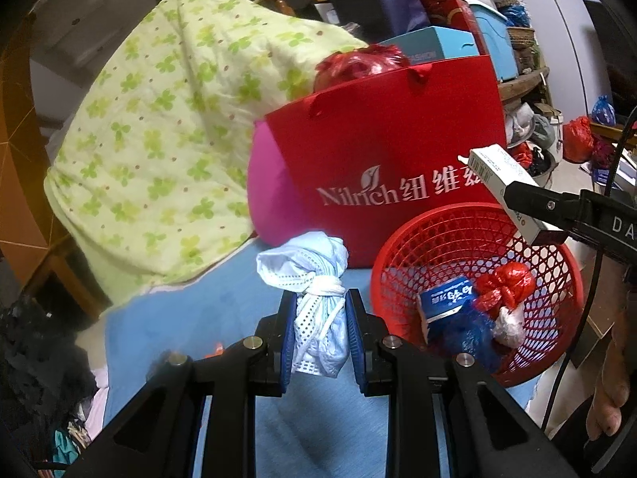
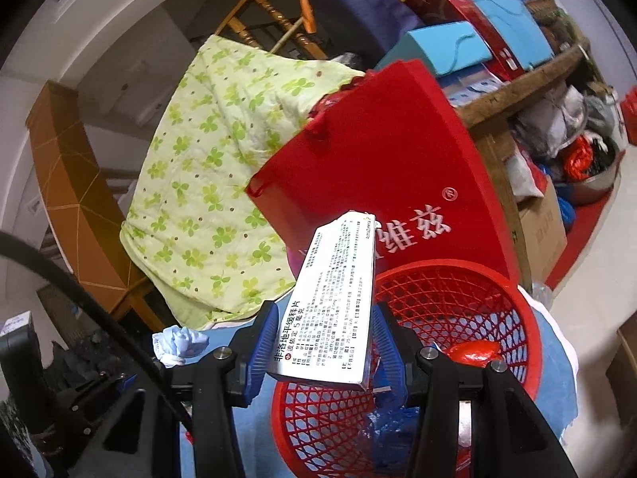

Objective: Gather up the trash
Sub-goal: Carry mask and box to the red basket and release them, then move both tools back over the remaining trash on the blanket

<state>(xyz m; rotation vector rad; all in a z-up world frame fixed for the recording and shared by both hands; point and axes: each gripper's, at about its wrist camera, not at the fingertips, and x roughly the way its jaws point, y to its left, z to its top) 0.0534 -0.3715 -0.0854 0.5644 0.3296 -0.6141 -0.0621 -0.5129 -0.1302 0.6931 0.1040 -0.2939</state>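
The white medicine carton [image 2: 332, 306] is sitting between the right gripper [image 2: 324, 342]'s blue pads, held near its lower end and poking up and forward, right above the red mesh basket [image 2: 497, 298]. It looks light, stiff and thin-walled, so a hard squeeze would probably dent it; the flat printed faces are giving the pads a decent purchase. From the left wrist view the same carton is hanging over the basket's far rim, so a simple release looks likely to land it inside.

Over on the other side, the left gripper [image 1: 320, 330] is closing on the knotted bundle of face masks [image 1: 314, 298], its pads pressing the loose tails just below the white knot. That bundle is soft, floppy and nearly weightless; the knot seems the firmest part, since the thin fabric could slide out of a loose pinch. It is lying on the blue bedsheet [image 1: 223, 306], just beside the basket.

Already in the basket: a small blue box [image 1: 448, 298] and a knotted red bag [image 1: 503, 285]. Behind it a red gift bag [image 1: 398, 151] is standing, with a clover-print quilt [image 1: 159, 139] heaped to its left.
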